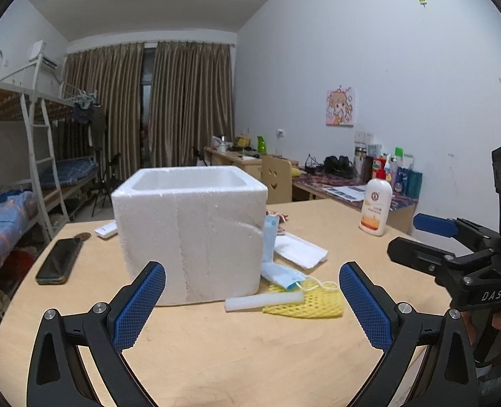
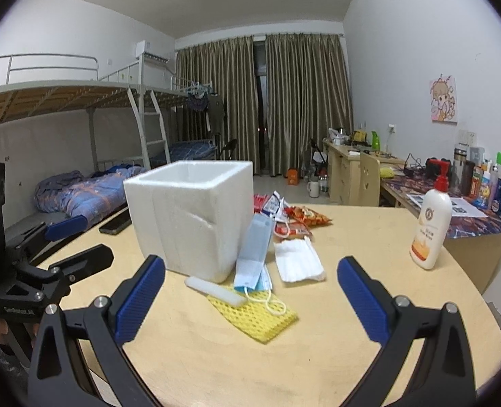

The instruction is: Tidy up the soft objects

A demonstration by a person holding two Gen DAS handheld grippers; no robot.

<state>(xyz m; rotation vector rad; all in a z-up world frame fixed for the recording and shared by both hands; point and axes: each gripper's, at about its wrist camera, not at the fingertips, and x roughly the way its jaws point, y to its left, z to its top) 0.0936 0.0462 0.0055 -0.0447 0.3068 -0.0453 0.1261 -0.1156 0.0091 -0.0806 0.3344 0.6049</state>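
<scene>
A white foam box (image 1: 189, 230) (image 2: 191, 220) stands open on the wooden table (image 1: 216, 356) (image 2: 369, 322). To its right lie a yellow foam net (image 1: 313, 300) (image 2: 260, 318), a white foam stick (image 1: 262, 302) (image 2: 216, 291), blue face masks (image 1: 277, 271) (image 2: 253, 257) leaning on the box, and a white mask (image 1: 299, 249) (image 2: 297, 259). My left gripper (image 1: 252, 305) is open and empty in front of the box. My right gripper (image 2: 250, 300) is open and empty, above the net.
A lotion bottle (image 1: 376, 207) (image 2: 430, 227) stands at the right. Snack packets (image 2: 294, 218) lie behind the masks. A black phone (image 1: 58, 261) (image 2: 114, 225) and a white remote (image 1: 106, 229) lie left of the box. Each gripper shows in the other's view, the right one (image 1: 420, 237) and the left one (image 2: 67, 240).
</scene>
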